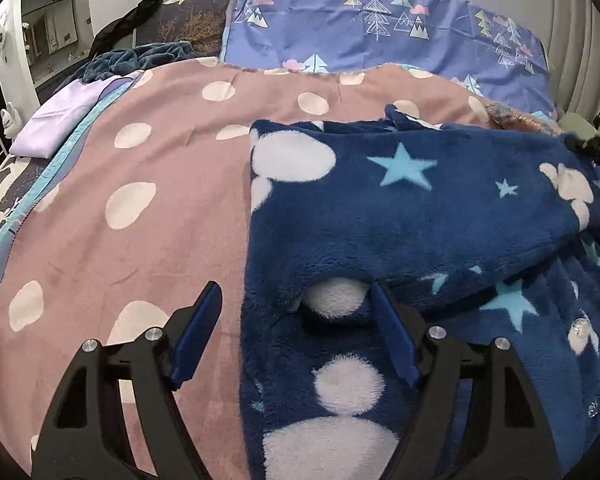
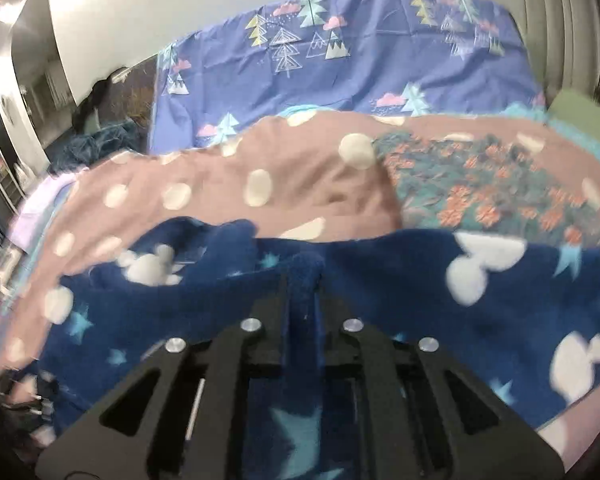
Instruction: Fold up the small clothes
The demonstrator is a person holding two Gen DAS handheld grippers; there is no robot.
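Note:
A dark blue fleece garment (image 1: 400,208) with white blobs and pale blue stars lies on a pink spotted blanket (image 1: 160,160), its upper part folded over the lower. My left gripper (image 1: 296,292) stands open at the garment's left edge: its right finger (image 1: 392,332) rests against the fleece under the fold, and its left finger (image 1: 200,328) hangs over the bare blanket. In the right wrist view the right gripper (image 2: 304,276) is shut on a raised ridge of the same garment (image 2: 400,312), which sticks up between its narrow fingers. That view is blurred.
A blue tree-print sheet (image 1: 340,28) lies at the back of the bed. A floral cloth (image 2: 480,192) lies on the blanket (image 2: 300,168) behind the garment. A folded lilac cloth (image 1: 56,124) and dark clothes (image 1: 140,58) are at the back left, and a curtain (image 1: 580,20) hangs at the right.

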